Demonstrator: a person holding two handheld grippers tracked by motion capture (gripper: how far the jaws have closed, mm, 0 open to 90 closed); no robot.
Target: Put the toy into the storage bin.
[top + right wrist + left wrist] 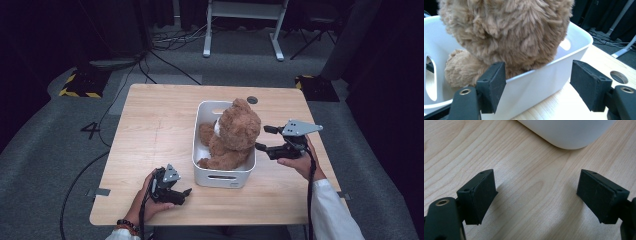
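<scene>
A brown plush teddy bear (232, 136) sits in a white plastic bin (223, 176) at the middle of the wooden table; its fur (511, 32) rises above the bin's rim (544, 66) in the right gripper view. My right gripper (263, 138) hovers just right of the bin, level with the bear's head, open with nothing between its jaws. My left gripper (186, 192) rests low on the table near the front edge, left of the bin, open and empty. A rounded corner of the bin (569, 135) lies ahead of it in the left gripper view.
The wooden table (150, 130) has bare room left of the bin. A round cable hole (252, 100) sits near the far edge behind the bin. Beyond the table are grey carpet, cables and a white desk frame (242, 25).
</scene>
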